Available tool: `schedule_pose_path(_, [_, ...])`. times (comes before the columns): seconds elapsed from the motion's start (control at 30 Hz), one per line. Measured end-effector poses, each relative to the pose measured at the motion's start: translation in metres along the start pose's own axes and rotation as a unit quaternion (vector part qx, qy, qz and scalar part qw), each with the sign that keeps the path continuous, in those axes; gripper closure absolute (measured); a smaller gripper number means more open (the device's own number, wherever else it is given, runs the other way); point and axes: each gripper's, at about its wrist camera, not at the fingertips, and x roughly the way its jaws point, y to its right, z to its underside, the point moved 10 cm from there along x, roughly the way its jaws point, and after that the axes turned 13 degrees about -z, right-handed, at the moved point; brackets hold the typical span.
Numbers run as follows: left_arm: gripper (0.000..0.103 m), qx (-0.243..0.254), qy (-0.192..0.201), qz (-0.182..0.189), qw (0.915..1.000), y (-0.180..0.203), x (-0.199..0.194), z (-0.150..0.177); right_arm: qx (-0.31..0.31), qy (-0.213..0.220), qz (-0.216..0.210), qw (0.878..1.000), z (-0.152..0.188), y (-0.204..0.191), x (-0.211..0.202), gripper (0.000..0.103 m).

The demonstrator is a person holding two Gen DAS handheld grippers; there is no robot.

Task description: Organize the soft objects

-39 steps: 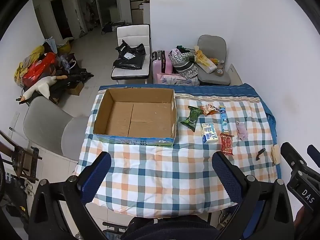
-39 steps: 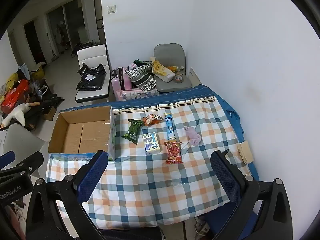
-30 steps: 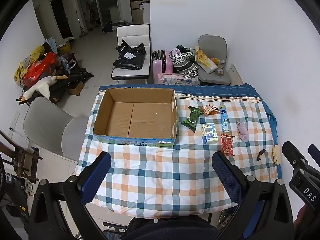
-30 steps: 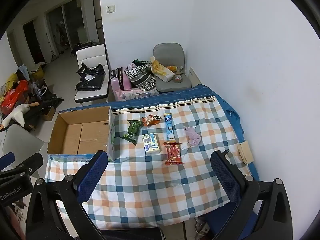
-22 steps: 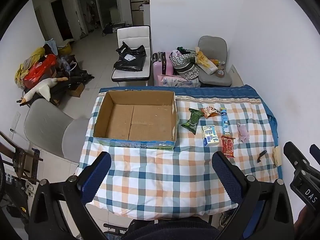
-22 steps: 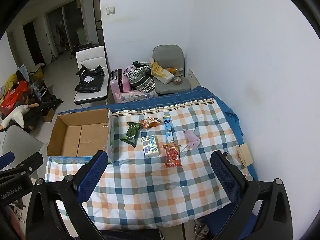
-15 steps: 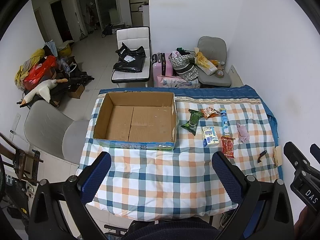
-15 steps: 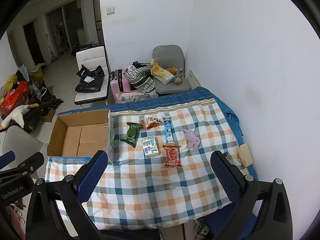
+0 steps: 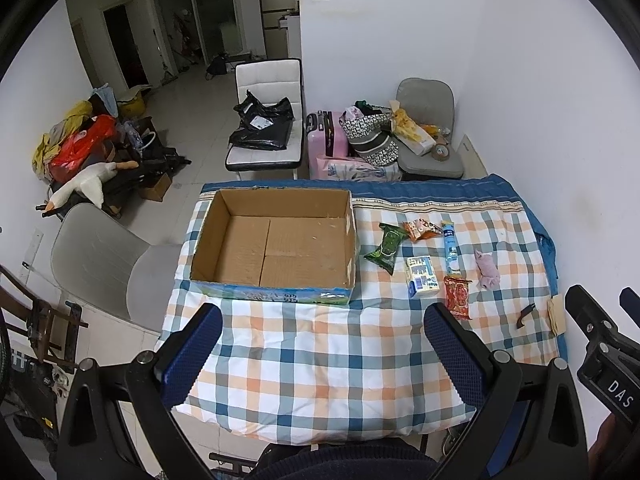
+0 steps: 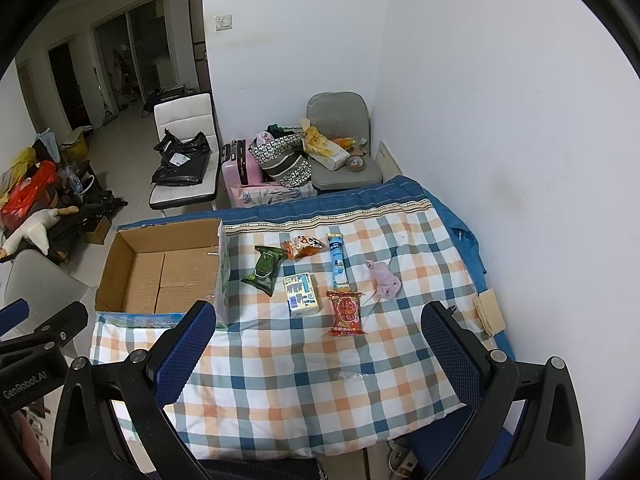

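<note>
**Snack packets lined up on the table, both tongs held wide**

Snack packets sit in a loose cluster on the checked cloth toward the right half of the table (image 9: 320,360): a green packet (image 9: 383,248) nearest the cardboard box (image 9: 276,246), an orange packet (image 9: 420,229) toward the far edge, a blue tube (image 9: 450,246), a white carton (image 9: 421,282), a red packet (image 9: 458,297) closest to the near edge, and a pink soft toy (image 9: 487,269) nearest the right edge. The box stands open on the left half, nothing inside it. My left tongs (image 9: 320,352) hang over the near edge with jaws spread and nothing between them. My right tongs (image 10: 316,352) are likewise spread apart and carrying nothing, above the near edge, well short of the packets.
</note>
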Motion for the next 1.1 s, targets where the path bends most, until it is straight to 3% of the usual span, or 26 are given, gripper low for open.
schedule_pose_path(0.27, [0.000,-0.008,0.016,-0.010,0.9998,-0.007,-0.004,0.004,-0.007,0.007,-0.002,1.000,-0.006,-0.003,-0.006,0.000])
schedule_pose_path(1.1, [0.000,-0.009,0.012,-0.014,0.9998,-0.015,-0.005,0.003,-0.013,0.015,-0.004,1.000,-0.007,-0.008,-0.006,0.000])
